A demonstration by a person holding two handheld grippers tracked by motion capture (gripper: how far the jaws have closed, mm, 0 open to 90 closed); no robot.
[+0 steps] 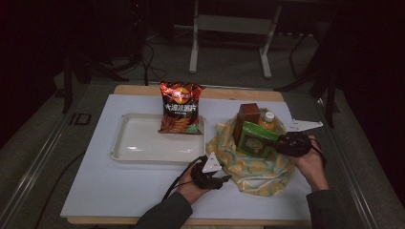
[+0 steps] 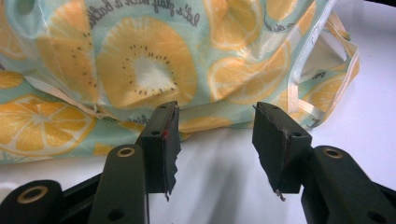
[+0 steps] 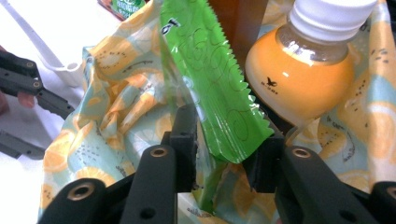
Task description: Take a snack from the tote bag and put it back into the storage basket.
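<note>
Nearest the high camera, the person's two sleeved forearms come in over the near edge of the worktop (image 1: pixel 119 191), a white sheet on a wooden table. Largest on it is the fruit-print bag (image 1: pixel 258 164), pale blue with orange slices, slumped open near the right end of the near edge. A cream tray (image 1: pixel 138 143) lies left of the bag toward the middle of the worktop, its right rim just beside the bag's cloth. A red crisp packet (image 1: pixel 180 107) stands at the tray's far right corner. Inside the bag stand a brown carton (image 1: pixel 248 114) and an orange juice bottle (image 1: pixel 269 119) with a white cap, side by side at the far side of its mouth. In front of them is the green snack packet (image 1: pixel 255 138) — it leans at the bag's mouth, its crimped end between the jaws of the right gripper (image 1: pixel 282 143). In the right gripper view both black pads press on the green foil, which buckles between them, so the grip is on the packet. The left gripper (image 1: pixel 224 179) rests low at the bag's near left corner — its jaws stand roughly half open with bare worktop between them, their tips just short of the bag's lower fold and holding nothing.
</note>
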